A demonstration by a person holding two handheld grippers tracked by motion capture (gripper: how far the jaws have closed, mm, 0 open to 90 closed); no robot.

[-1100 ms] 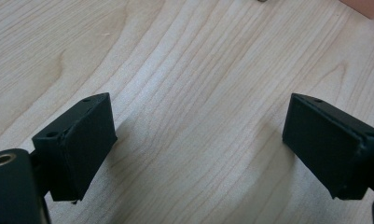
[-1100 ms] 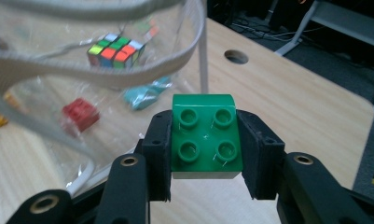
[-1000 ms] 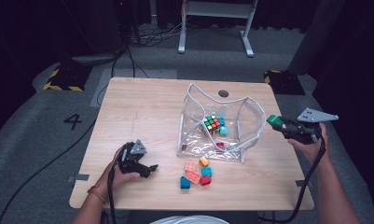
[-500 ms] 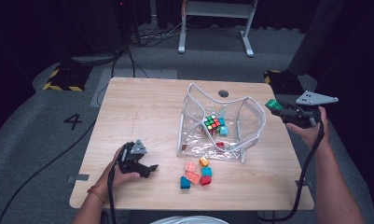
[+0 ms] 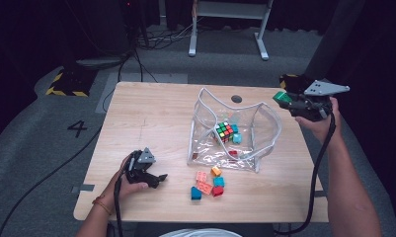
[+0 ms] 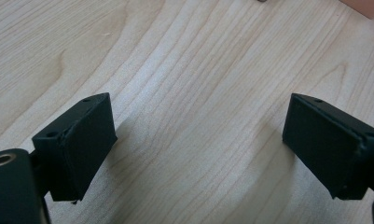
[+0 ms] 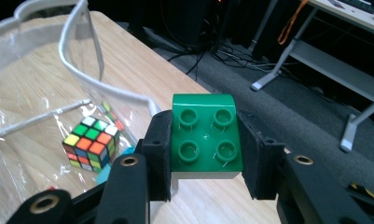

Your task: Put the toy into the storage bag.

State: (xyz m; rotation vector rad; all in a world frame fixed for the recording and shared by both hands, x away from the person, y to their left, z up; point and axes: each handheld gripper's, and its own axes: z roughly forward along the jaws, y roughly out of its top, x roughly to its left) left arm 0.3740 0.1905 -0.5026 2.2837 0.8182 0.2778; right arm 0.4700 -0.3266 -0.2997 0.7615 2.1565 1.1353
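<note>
- Green brick (image 7: 206, 135) sits clamped between the two pads of our right gripper (image 7: 206, 154), held in the air near the right edge of the tabletop (image 5: 151, 113), just beside the clear bag (image 5: 264, 123).
- In the high view we see the same brick (image 5: 282, 97) at the front of the right gripper (image 5: 288, 101), level with the bag's open top and not yet over it.
- We judge the brick to be light, hard plastic: stiff, not fragile, but smooth and glossy, so it could slip if the pads loosen.
- We hold it by two opposite flat side walls, which looks like the best place; the studded top would give the pads little to bear on.
- Its four studs face the right gripper's camera, so the top points back along the gripper and a little up.
- The brick looks close to square from this side, with one rounded upper edge; we cannot tell a clear long axis.
- Our left gripper (image 5: 158, 178) rests low on the tabletop near the front left, its jaws standing wide apart with only bare wood between them.
- Inside the bag lie a puzzle cube (image 5: 225, 130) and a few small pieces; more loose bricks (image 5: 207, 183) wait on the tabletop in front of the bag.
- We judge that the next move is to carry the brick over the bag's mouth and let it drop in.
</note>
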